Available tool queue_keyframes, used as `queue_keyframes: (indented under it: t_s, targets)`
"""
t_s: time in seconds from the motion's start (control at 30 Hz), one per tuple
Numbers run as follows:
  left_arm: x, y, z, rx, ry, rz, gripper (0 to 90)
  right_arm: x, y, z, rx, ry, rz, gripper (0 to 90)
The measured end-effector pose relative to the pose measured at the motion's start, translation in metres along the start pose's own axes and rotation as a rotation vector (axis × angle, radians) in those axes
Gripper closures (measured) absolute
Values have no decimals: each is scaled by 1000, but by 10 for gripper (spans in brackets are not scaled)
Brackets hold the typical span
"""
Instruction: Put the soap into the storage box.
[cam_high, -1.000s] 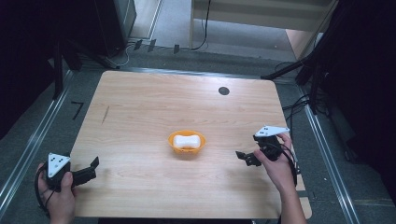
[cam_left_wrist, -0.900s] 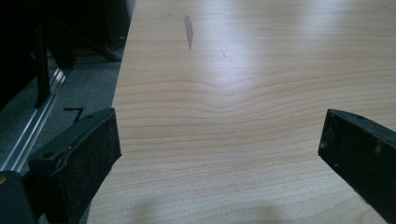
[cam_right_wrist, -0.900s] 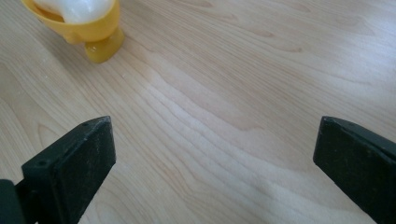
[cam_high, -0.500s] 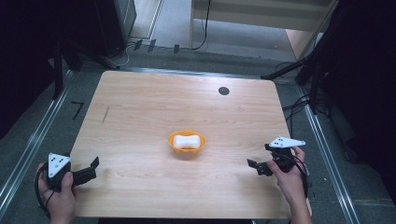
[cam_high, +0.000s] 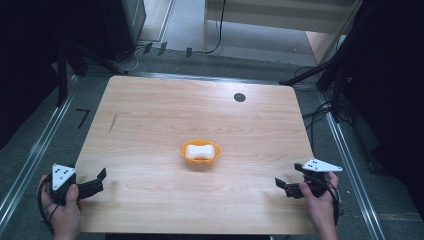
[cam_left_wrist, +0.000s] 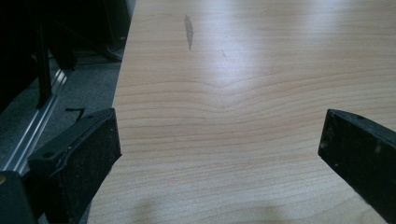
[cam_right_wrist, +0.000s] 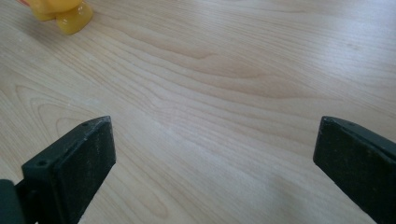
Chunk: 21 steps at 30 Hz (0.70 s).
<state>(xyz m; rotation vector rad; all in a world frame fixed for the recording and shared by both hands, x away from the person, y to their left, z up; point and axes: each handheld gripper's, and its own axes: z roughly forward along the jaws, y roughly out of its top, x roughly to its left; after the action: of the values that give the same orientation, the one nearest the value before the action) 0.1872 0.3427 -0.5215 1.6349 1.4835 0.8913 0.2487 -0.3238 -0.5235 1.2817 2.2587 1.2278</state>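
At the near left corner of the table (cam_high: 150, 115) a hand (cam_high: 64, 215) holds the left gripper (cam_high: 97, 181), and its jaws stand wide apart with nothing between them. It sits just at the left edge, so one jaw hangs partly over the grey floor (cam_left_wrist: 79, 88) beside the table. At the near right corner the other hand (cam_high: 320, 207) holds the right gripper (cam_high: 282, 186), also with the jaws spread wide and empty, close to the near edge and the right edge.

Between the two grippers the near part of the wood is bare. In the middle of the table stands the orange bowl (cam_high: 200, 159), with a white object (cam_high: 202, 150) lying inside it. The bowl is well apart from both grippers and from every edge, with free wood around it on all sides.

Farther, the wood shows a dark streak (cam_high: 113, 122) at the left and a small black round hole (cam_high: 239, 97) near the far edge, right of the middle.
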Motion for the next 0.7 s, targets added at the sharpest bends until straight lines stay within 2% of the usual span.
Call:
queue_keyframes:
  t_s: [0.2,0.43,0.7]
  targets:
    - [0,0,0,0,2,2,0,-6,-12,-10,-24,-10,36,0]
    - [1,0,0,0,-1,-8,0,-11,-24,-20,-40,-32,57,0]
    - [1,0,0,-1,-1,-9,0,-17,-43,-33,-42,-63,97,0]
